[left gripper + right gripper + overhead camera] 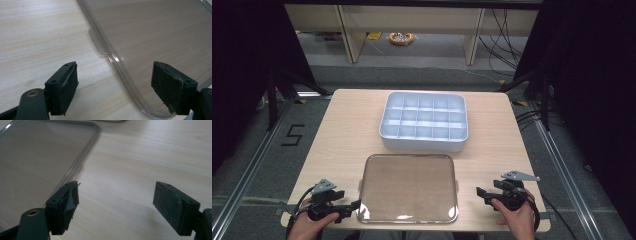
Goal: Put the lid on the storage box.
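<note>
A clear lid [408, 188] lies flat on the table's [342, 135] near edge, in front of the empty divided box [424, 121]. Left gripper [352, 206] and right gripper [482, 192] flank it, jaws open, holding nothing. Lifting appears not yet begun.

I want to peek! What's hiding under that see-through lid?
Under the clear lid just the wooden table shows through; nothing seems hidden. Both grippers wait open beside it.
</note>
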